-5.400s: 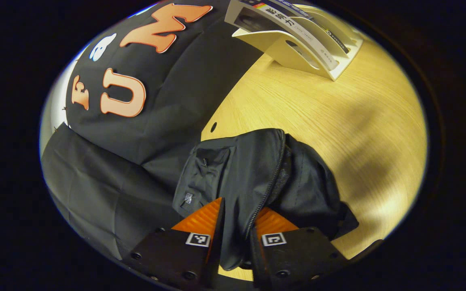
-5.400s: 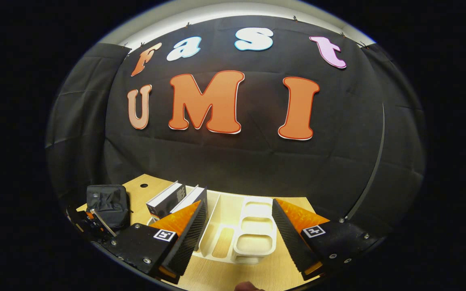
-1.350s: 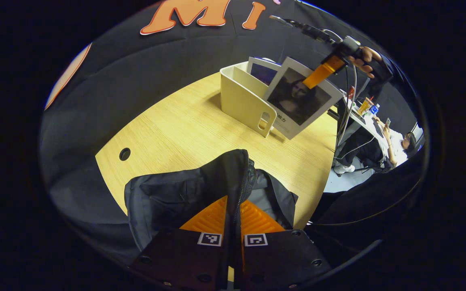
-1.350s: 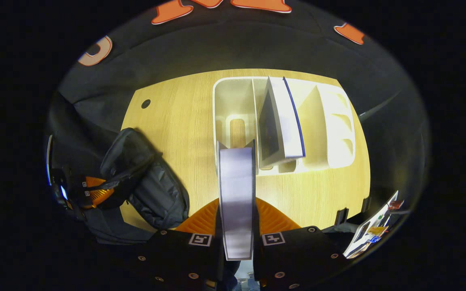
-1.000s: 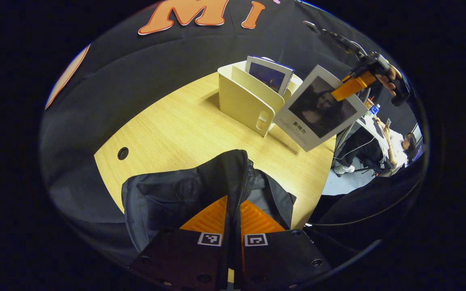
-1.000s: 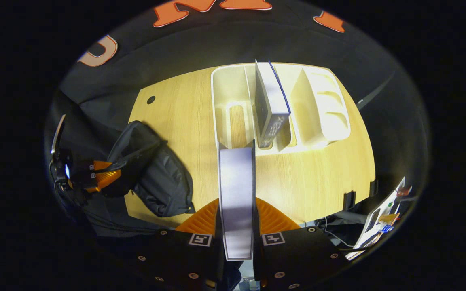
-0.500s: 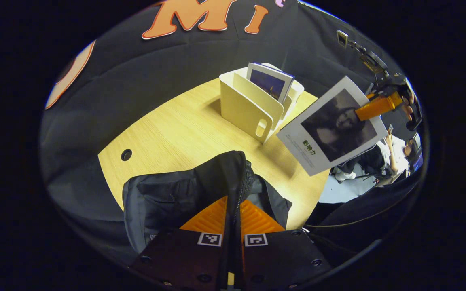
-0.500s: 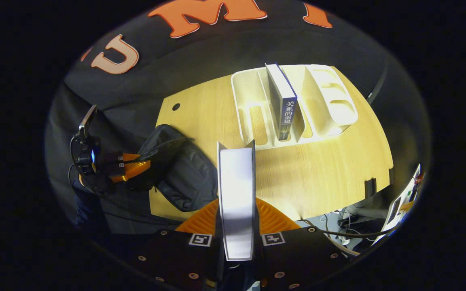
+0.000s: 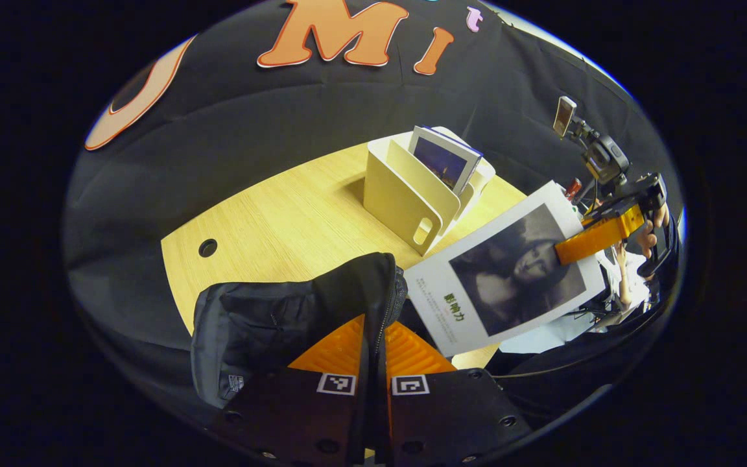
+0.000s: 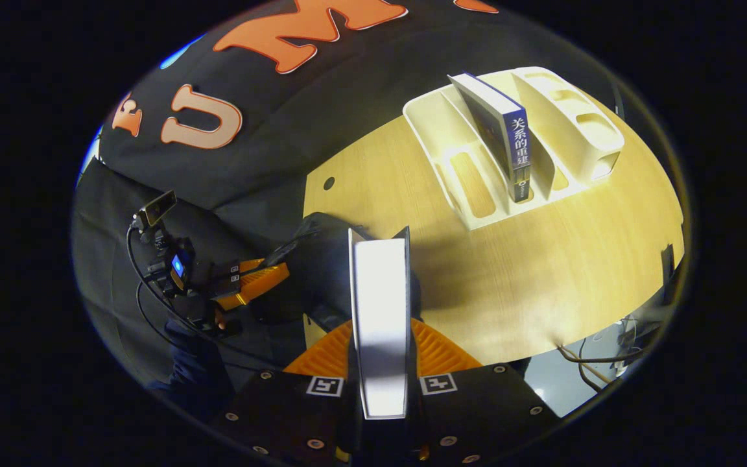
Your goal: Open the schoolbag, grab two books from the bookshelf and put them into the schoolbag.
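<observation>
A black cloth wall (image 9: 270, 123) is seen behind a light wooden table (image 9: 283, 214), which carries a round cable hole (image 9: 207, 247) near its far left corner. Past the table's right edge, a pale floor (image 10: 568, 383) with loose cables is seen.

On the table, toward the wall, a cream bookshelf (image 9: 406, 204) with several slots is stood. One book is left in it, its dark blue spine (image 10: 520, 157) leaning against a divider.

On the table's near left corner, a black schoolbag (image 9: 270, 318) is placed, well apart from the bookshelf. Its zipped edge is pinched between the fingers of the left gripper (image 9: 373, 353), which are closed on the fabric and hold the flap upright. In the right gripper view, this gripper (image 10: 253, 279) is seen at the table's left edge, against the bag.

A second book (image 9: 506, 275), white-bordered with a dark portrait cover, is held in the air between bookshelf and schoolbag, its lower corner just beside the bag's flap. It is clamped by the right gripper (image 10: 380, 353), whose fingers are pressed on both covers, page edges (image 10: 381, 311) facing the camera. From the left gripper view, that gripper (image 9: 597, 235) and the hand (image 9: 647, 235) holding it are seen at the book's upper right corner.
</observation>
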Motion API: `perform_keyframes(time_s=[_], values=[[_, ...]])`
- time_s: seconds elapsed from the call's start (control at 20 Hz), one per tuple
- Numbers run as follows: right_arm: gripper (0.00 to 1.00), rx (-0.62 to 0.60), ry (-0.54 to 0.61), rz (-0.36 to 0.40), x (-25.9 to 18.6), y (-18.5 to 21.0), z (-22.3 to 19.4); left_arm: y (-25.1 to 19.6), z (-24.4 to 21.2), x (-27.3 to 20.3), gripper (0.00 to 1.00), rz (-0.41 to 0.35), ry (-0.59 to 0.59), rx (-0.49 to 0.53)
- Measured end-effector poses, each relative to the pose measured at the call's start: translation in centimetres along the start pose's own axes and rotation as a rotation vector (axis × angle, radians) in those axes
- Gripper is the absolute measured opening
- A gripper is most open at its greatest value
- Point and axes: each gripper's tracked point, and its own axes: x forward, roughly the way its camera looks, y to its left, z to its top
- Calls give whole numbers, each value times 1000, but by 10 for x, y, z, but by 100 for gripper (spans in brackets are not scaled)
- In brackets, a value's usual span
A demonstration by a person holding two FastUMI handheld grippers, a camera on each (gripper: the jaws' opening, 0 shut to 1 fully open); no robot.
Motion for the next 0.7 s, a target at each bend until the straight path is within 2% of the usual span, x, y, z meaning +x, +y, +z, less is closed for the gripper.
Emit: perform_keyframes(time_s=[0.25, 0.7], values=[[28, 80, 4, 136, 39, 23, -14, -1, 3, -2, 6, 2, -24, -15], [28, 158, -40, 241, 115, 35, -28, -3, 4, 1, 6, 2, -55, -48]])
